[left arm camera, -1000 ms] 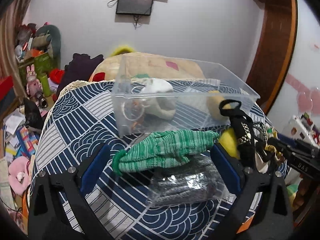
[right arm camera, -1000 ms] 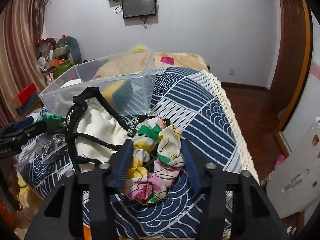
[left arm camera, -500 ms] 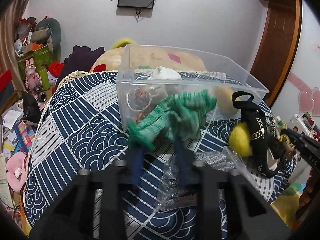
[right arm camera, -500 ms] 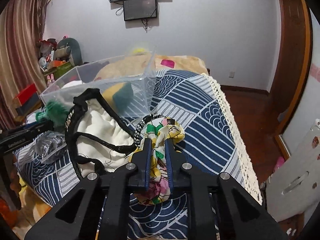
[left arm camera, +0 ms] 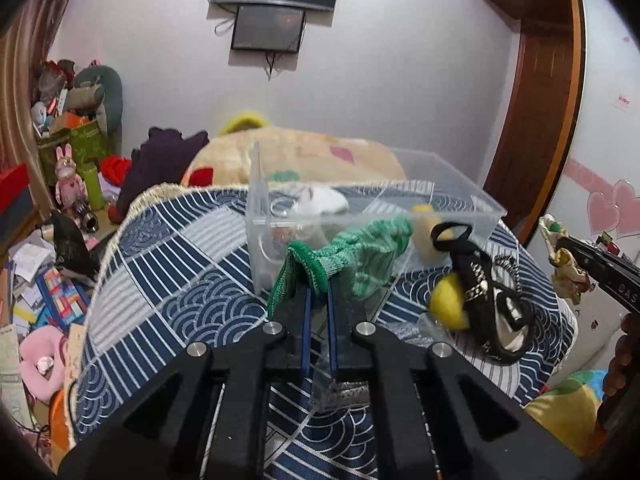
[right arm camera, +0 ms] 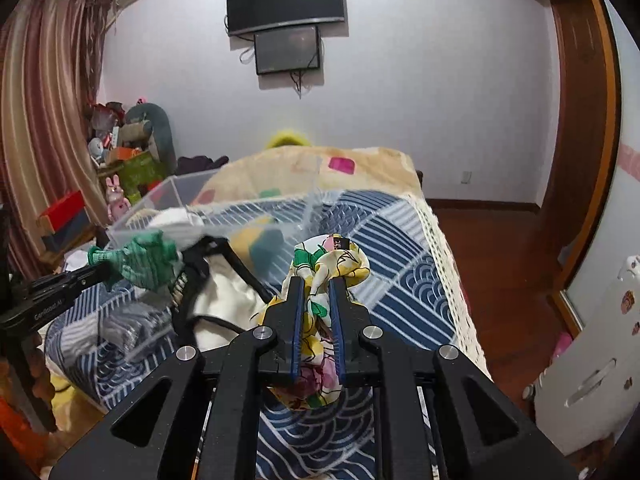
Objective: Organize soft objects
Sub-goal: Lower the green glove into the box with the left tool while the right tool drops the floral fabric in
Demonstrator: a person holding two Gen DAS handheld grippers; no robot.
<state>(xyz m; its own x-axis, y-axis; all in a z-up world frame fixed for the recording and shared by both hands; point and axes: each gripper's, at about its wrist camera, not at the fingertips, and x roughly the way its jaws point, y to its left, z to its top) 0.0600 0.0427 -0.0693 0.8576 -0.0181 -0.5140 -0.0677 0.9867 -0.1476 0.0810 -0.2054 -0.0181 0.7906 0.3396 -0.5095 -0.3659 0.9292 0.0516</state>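
My left gripper [left arm camera: 319, 292] is shut on a green knitted sock [left arm camera: 360, 256] and holds it above the bed, just in front of a clear plastic box [left arm camera: 460, 204]. The box holds a white soft item [left arm camera: 324, 200] and a yellow one [left arm camera: 424, 212]. My right gripper [right arm camera: 318, 284] is shut on a floral cloth [right arm camera: 328, 260], lifted off the patterned bedspread [right arm camera: 400, 264]. The sock also shows in the right wrist view [right arm camera: 148, 256], and the floral cloth in the left wrist view [left arm camera: 564, 264].
A black strappy item [left arm camera: 488, 292] with a yellow ball [left arm camera: 450, 306] and a clear bag [left arm camera: 340, 388] of grey cloth lie on the bed. A white garment [right arm camera: 228, 300] lies near the box. Toys and clutter [left arm camera: 60, 240] crowd the floor at left.
Both grippers closed, the left on the green sock and the right on the floral cloth, and lifted them off the bed toward the box.
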